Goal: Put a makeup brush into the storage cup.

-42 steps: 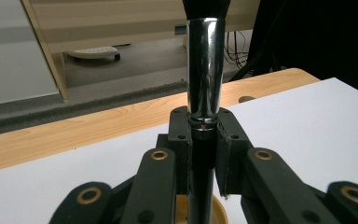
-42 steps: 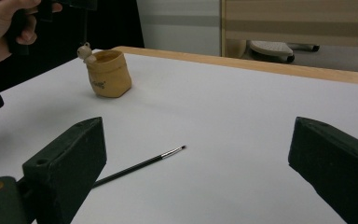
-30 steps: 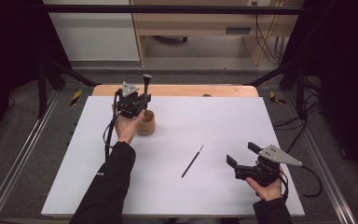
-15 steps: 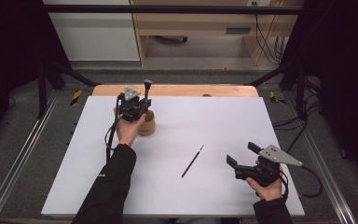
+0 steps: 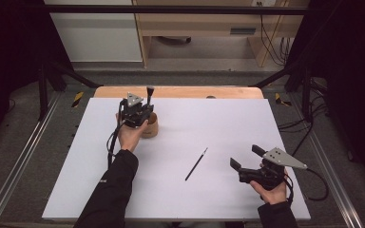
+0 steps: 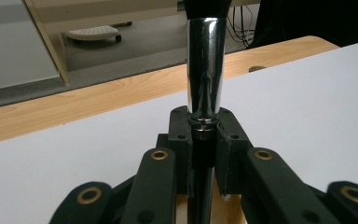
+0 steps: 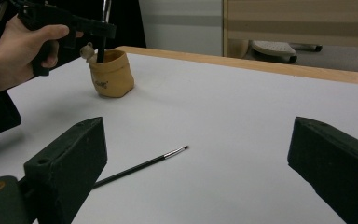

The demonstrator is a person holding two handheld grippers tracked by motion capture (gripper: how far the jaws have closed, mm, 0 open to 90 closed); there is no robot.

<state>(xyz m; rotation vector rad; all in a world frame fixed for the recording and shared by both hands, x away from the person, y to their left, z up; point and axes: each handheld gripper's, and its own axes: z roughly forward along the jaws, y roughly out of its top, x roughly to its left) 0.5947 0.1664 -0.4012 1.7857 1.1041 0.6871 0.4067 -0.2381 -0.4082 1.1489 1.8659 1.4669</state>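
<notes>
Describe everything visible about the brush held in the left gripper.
The brush stands upright, clamped between the pads of the left gripper, which is shut on it. It has a shiny chrome ferrule, a thin black handle below and a dark head at the top. Its lower end dips into the tan pouch at the far left of the white table.

Even overhead light – soft shadows (near jaws blurred), dark surroundings.
</notes>
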